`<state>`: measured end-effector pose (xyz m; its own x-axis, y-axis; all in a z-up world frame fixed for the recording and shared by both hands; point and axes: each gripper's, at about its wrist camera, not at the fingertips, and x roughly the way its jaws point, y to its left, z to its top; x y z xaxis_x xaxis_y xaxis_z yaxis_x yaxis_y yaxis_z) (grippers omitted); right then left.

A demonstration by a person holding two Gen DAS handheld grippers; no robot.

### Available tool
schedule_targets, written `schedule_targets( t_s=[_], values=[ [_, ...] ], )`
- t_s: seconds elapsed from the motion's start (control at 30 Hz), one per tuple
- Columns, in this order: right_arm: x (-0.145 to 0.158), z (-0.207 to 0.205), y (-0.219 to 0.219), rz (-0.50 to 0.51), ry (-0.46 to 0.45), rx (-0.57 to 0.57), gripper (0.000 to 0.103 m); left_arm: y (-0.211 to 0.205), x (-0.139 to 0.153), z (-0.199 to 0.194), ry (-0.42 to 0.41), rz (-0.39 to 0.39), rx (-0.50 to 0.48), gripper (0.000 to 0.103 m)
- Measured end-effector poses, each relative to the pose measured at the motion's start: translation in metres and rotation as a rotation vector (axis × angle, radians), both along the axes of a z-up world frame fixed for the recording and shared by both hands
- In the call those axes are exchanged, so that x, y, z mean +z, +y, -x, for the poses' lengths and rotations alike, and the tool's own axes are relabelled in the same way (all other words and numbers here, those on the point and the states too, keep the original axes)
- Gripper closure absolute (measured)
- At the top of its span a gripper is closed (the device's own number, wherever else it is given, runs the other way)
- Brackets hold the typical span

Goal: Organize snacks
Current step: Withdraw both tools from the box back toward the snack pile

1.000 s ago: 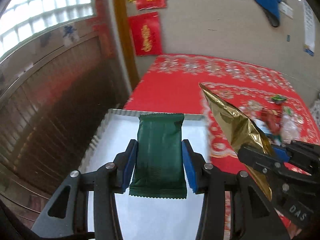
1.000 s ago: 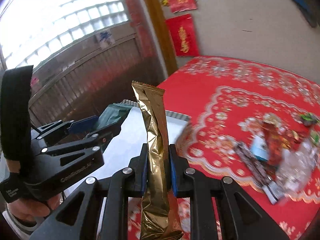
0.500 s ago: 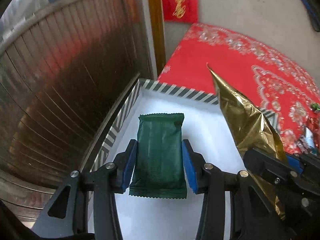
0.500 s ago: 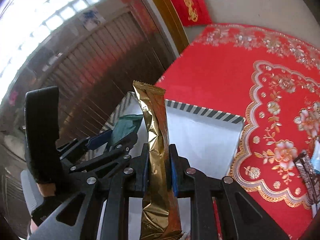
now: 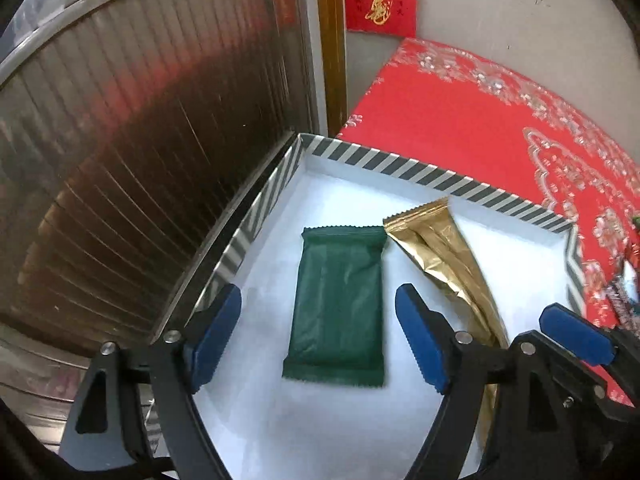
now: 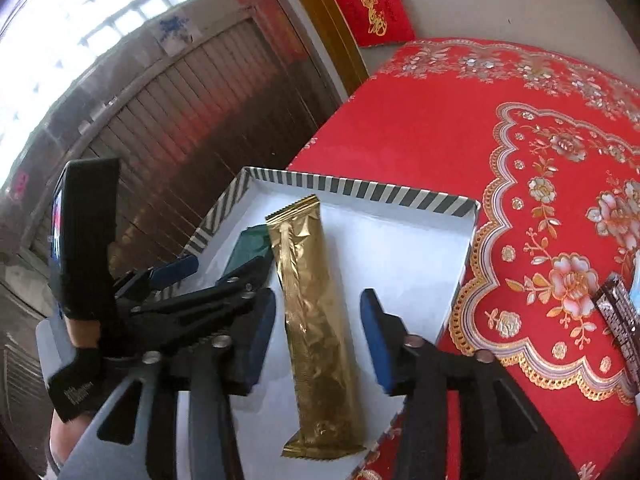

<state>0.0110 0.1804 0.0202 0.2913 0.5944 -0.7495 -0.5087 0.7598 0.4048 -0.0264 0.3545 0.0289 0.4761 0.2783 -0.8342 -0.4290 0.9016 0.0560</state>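
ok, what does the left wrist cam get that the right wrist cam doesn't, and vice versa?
Left wrist only: the whole green packet lying flat between the open left gripper.

Right wrist only: the full gold packet between the open right gripper, the bright window, and the hand holding the left gripper, which hides most of the green packet.

Both: the striped box, both packets released inside it side by side, the red tablecloth. Both grippers' jaws have just been opening.

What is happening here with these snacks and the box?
A person is sorting snacks into a striped box with two hand-held tongs. The left tongs have just been opening, and the green packet lies flat in the box between their pads, untouched. The right tongs have also just been opening around the gold packet beside it. More snacks wait on the red tablecloth.
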Motion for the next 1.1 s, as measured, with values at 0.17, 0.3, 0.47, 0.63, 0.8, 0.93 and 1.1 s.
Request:
schedule_targets(
  t_s=[0.17,0.3,0.47,0.63,0.8,0.93,1.1],
  values=[
    [0.016,0.022,-0.021,-0.069,-0.034,0.005,0.054,-0.017,0.018,0.02,-0.051,-0.036,-0.012,0.022],
    [0.03,0.041,-0.044,-0.049,-0.105,-0.012,0.045,-0.043,0.032,0.033,-0.095,-0.074,-0.056,0.02],
    [0.035,0.052,-0.089,-0.082,-0.111,-0.062,0.037,-0.079,0.047,0.047,-0.166,-0.078,-0.106,0.013],
    [0.042,0.06,-0.134,-0.039,-0.165,-0.149,0.035,-0.122,0.052,0.055,-0.19,-0.065,-0.186,0.012],
    [0.047,0.07,-0.19,0.015,-0.202,-0.231,0.031,-0.161,0.052,0.052,-0.2,-0.02,-0.242,0.008],
    [0.044,0.073,-0.241,0.069,-0.213,-0.324,0.029,-0.192,0.049,0.045,-0.193,0.006,-0.276,0.007],
    [0.035,0.069,-0.288,0.084,-0.169,-0.407,0.029,-0.222,0.041,0.034,-0.165,0.012,-0.296,0.006]
  ],
)
